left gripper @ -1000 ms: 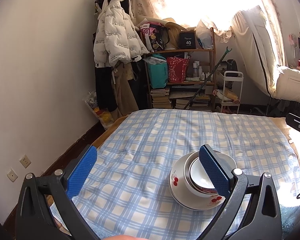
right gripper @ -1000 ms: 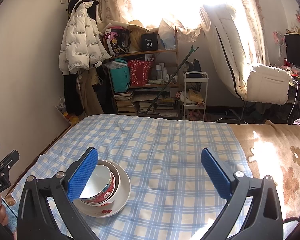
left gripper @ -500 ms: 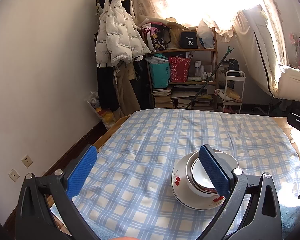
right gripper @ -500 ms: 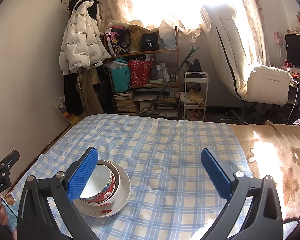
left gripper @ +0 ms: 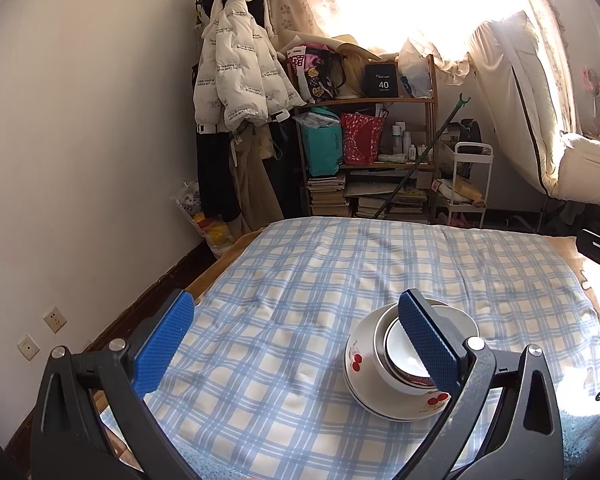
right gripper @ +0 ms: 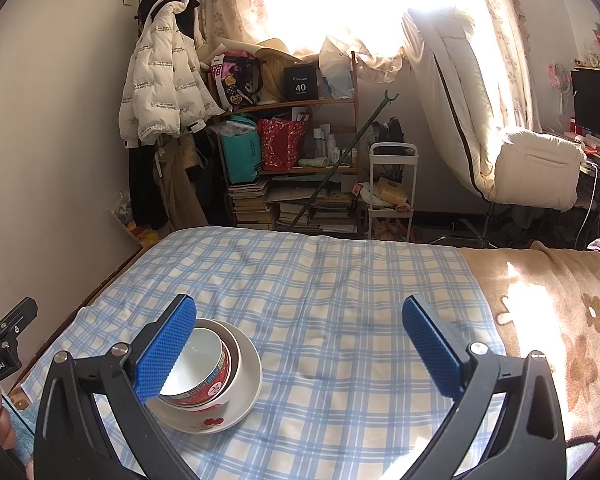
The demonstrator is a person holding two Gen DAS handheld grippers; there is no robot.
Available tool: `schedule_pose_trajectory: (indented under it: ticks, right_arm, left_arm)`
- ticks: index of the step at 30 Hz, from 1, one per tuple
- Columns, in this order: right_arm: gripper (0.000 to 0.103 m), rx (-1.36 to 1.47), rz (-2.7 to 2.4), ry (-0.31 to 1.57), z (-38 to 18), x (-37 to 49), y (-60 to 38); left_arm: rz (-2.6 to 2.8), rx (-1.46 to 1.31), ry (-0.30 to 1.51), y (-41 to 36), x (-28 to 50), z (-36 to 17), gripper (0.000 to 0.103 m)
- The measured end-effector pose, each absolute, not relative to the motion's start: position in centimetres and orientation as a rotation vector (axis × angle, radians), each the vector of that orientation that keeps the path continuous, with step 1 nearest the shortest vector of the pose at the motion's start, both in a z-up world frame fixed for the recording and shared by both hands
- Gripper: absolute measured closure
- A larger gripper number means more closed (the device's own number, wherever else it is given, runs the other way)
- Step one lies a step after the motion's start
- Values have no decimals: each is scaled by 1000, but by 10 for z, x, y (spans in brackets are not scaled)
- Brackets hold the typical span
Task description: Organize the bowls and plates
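A stack of dishes sits on the blue checked bedsheet point(left gripper: 284, 288): a white plate with cherry prints point(left gripper: 360, 376) at the bottom, a white bowl on it, and a smaller red-patterned bowl point(right gripper: 204, 380) nested inside. My left gripper point(left gripper: 296, 344) is open and empty; its right finger hides part of the stack. My right gripper point(right gripper: 296, 348) is open and empty; its left finger stands in front of the stack's left side. Both grippers are held above the bed, apart from the dishes.
The bed's far edge faces a cluttered wooden shelf point(right gripper: 292, 168) with books and bags, and a small white cart point(right gripper: 392, 192). A white jacket point(left gripper: 240, 76) hangs on the left wall. A brown flowered blanket point(right gripper: 548, 304) covers the bed's right side.
The left wrist view has shifted slightly; the stack sits a little further right and lower in it. The right gripper has not visibly moved. Both stay open.
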State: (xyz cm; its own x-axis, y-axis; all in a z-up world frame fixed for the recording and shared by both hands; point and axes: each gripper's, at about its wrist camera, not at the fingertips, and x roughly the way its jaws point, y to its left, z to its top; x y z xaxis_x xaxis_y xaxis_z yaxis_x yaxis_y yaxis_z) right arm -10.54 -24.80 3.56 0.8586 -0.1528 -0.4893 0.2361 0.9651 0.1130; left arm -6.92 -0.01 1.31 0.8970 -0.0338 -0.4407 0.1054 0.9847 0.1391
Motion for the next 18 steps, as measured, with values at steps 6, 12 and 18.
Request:
schedule_pose_trajectory:
  ticks: [6,12,18]
  right_arm:
    - [0,172,-205,498,36,-105,-248]
    - [0,172,-204,499,36,-105,-248]
    - [0,172,-204,499,37,-105,-248]
  left_arm:
    - [-67,160,451,1,-70,12,2]
    - [-65,159,451,1,-69,12,2]
    - [-48,153,451,4,-70,12,2]
